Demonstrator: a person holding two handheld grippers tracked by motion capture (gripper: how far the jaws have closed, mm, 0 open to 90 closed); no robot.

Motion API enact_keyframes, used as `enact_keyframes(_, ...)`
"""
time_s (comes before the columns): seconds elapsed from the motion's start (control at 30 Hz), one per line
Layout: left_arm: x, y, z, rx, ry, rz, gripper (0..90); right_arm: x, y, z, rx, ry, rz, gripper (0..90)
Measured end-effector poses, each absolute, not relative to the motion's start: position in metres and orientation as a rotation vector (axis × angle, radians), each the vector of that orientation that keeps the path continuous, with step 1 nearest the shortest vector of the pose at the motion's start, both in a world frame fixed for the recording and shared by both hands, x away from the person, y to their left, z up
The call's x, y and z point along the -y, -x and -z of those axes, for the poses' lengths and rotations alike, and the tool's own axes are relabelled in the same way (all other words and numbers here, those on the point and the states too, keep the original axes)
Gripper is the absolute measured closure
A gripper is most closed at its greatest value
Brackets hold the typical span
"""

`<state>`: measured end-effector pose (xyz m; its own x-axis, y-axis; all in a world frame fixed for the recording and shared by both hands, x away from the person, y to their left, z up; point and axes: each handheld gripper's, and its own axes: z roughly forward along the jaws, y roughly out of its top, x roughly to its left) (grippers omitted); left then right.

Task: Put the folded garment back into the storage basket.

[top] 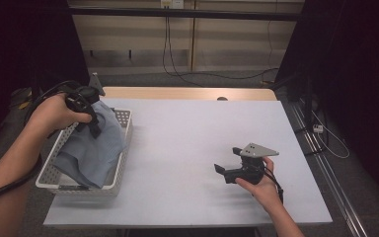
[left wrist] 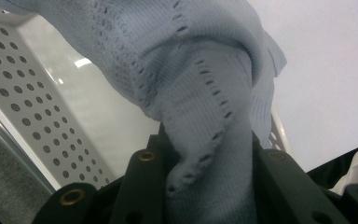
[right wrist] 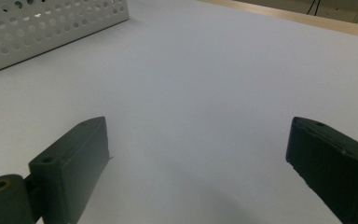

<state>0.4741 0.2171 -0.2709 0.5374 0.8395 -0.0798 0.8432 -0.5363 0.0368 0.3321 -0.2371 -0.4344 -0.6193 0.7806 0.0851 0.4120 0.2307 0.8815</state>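
Note:
A light blue knitted cloth (top: 94,148) drapes over the white perforated basket (top: 123,118) at the table's left. My left gripper (top: 93,123) is above the basket, shut on a bunched fold of this cloth (left wrist: 205,140), which fills the space between its two black jaws. Through that view the basket wall (left wrist: 23,107) shows behind the cloth. My right gripper (top: 227,160) rests low over the white table at the right, pointing left, open with bare tabletop between its fingers (right wrist: 74,163).
The white tabletop (top: 192,138) spreads between basket and right hand. A wooden strip (top: 187,93) runs along the far edge. Cables hang on the wall behind. The basket's corner (right wrist: 51,28) lies far ahead of the right gripper.

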Motion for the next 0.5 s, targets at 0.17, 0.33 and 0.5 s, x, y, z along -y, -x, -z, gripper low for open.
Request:
enact_keyframes(0.17,-0.2207,-0.4738,0.2723,-1.478,-2.690,0.091,72.0,0.2372,-0.3321,0.4345,-2.137,-1.102,-1.349,5.3)
enact_keyframes(0.33,-0.2222,-0.4730,0.2719,-1.479,-2.703,0.093,72.0,0.2370,-0.3324,0.4347,-2.137,-1.101,-1.349,5.4)
enact_keyframes(0.5,-0.2225,-0.4704,0.2716,-1.466,-2.707,0.087,72.0,0.2370,-0.3322,0.4344,-2.136,-1.102,-1.352,5.4)
